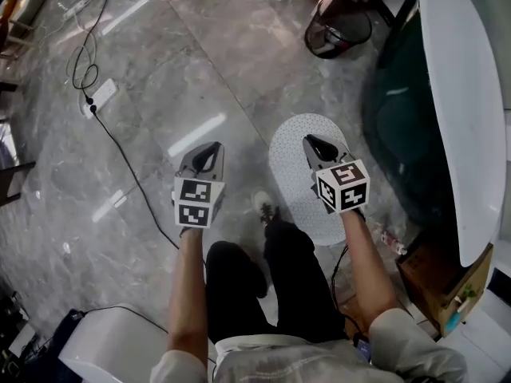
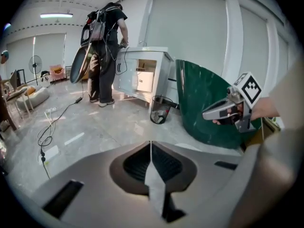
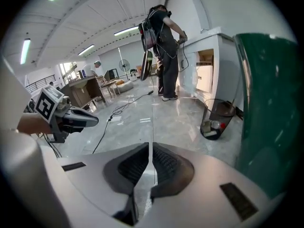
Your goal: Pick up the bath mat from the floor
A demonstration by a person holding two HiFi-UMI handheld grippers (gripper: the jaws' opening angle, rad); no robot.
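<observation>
Grey marble floor [image 1: 200, 70]. Bath mat [image 1: 289, 166] lies flat beside the green tub [image 1: 399, 126], untouched. Right gripper [image 1: 314, 144] hangs over it, left gripper [image 1: 209, 152] farther from the tub. Both have jaws together, empty. Step: approach, probably. Next: part jaws, reach the mat edge.

Both bare forearms reach forward and down, the left gripper [image 1: 209, 152] and right gripper [image 1: 313, 144] side by side, jaws pressed together, holding nothing.

White bath mat [image 1: 291, 174]; grey marbled floor [image 1: 200, 70]; dark green tub [image 1: 399, 126]; black bin [image 1: 339, 26].
</observation>
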